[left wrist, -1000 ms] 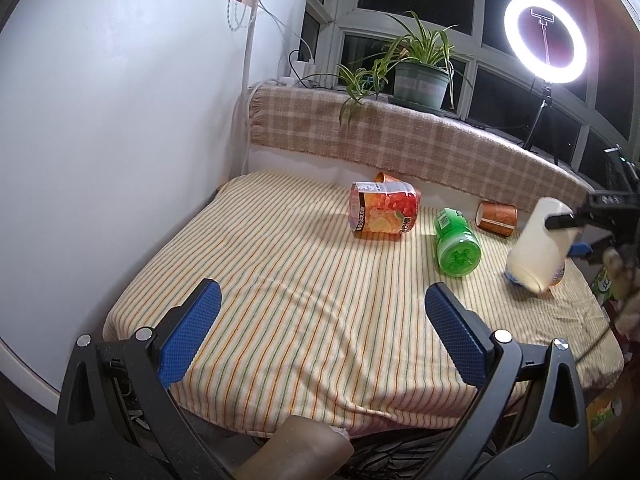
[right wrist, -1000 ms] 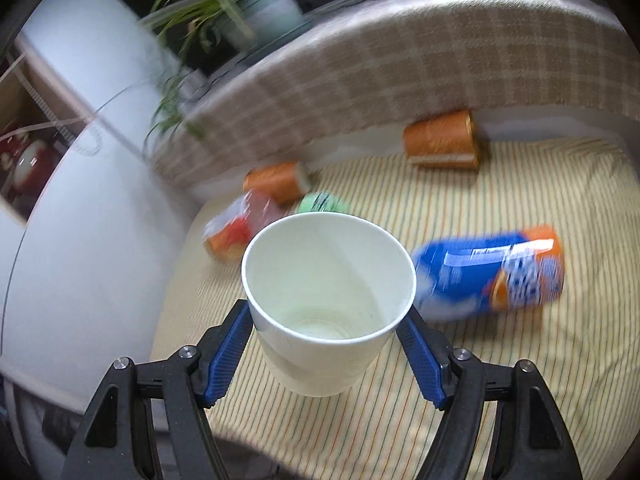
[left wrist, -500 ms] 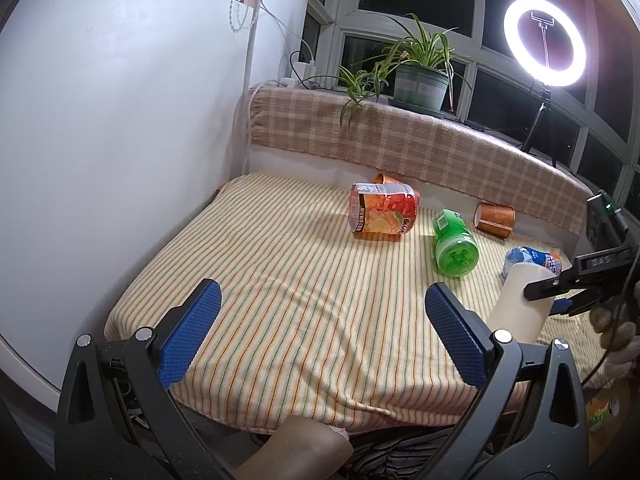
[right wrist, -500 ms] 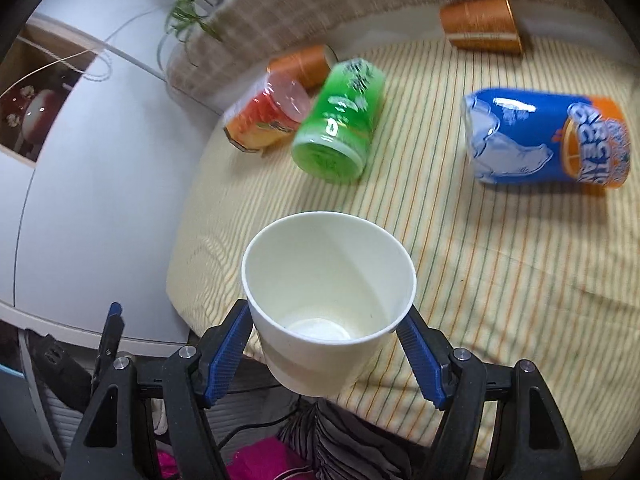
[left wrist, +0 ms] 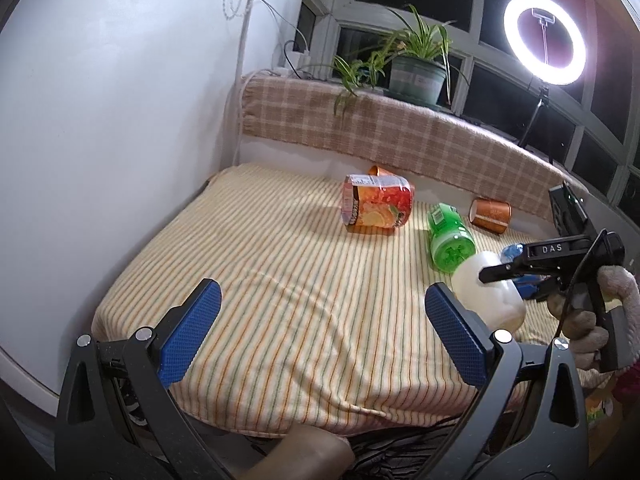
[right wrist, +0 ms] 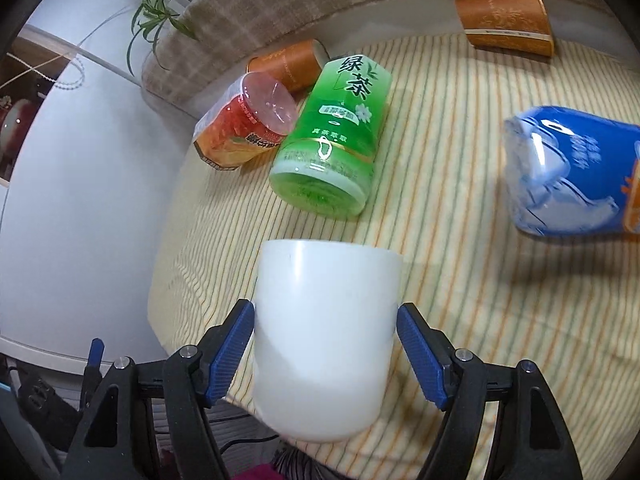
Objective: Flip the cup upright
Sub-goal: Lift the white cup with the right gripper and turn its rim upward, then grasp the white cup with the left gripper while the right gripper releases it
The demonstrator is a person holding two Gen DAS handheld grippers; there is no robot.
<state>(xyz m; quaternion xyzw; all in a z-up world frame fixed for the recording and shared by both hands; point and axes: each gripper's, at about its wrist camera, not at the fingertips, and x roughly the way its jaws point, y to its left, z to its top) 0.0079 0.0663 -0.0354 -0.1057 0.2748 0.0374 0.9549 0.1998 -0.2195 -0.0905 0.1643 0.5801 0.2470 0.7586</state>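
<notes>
The right gripper's point(right wrist: 326, 354) two blue-padded fingers point(right wrist: 230, 350) were pressed against opposite sides of the white cup point(right wrist: 324, 340), gripping it partway down its wall — the cup filled the gap between them, tipped so that its outer side faced the camera and neither its mouth nor its base showed clearly. In the left wrist view the same cup point(left wrist: 486, 294) appeared clamped in the black gripper point(left wrist: 504, 276), held just above the striped cloth point(left wrist: 280, 280) near its front edge.

The left gripper's point(left wrist: 320, 332) fingers point(left wrist: 190, 332) stood spread wide with nothing between them, low over the near edge of the cloth.

Beyond the right fingertips a green bottle point(right wrist: 334, 140) lay on its side; past it, to the left, lay a red-orange cup point(right wrist: 246, 122) and an orange can point(right wrist: 286, 64). Off to the right of the fingers lay a blue bottle point(right wrist: 572, 176) — and farther back another orange can point(right wrist: 506, 22), against the plaid backrest point(left wrist: 400, 140).
</notes>
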